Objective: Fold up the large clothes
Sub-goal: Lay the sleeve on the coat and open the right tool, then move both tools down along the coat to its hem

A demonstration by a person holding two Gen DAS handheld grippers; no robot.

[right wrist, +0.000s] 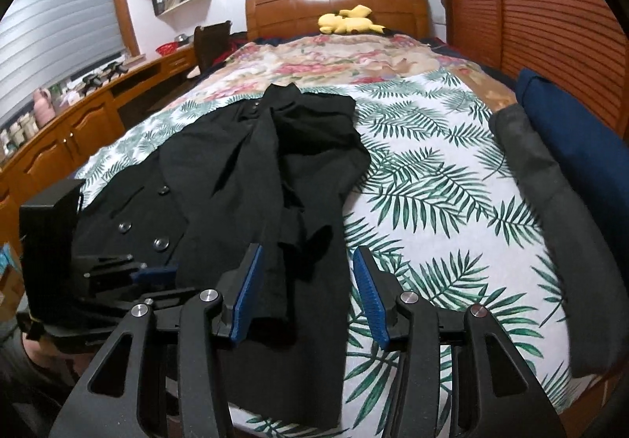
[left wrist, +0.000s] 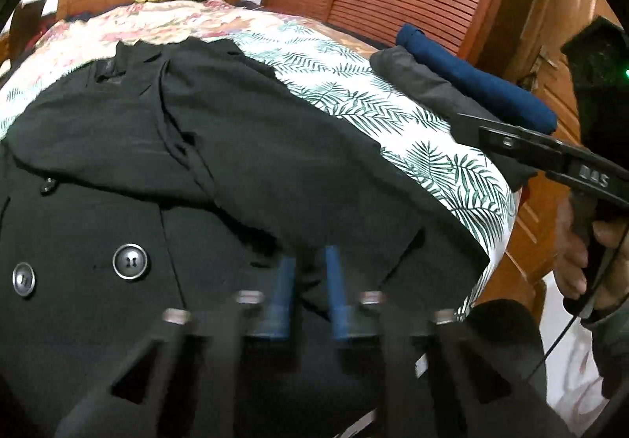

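We find the black coat spread on the bed. Left gripper jaws pinch its near hem; right gripper jaws stand spread over the hem. We judge it heavy, limp; grip hem corners.

One black coat, two folded garments, one yellow plush.

A coat lies on the bed toward its left edge; two folded garments line the right edge.
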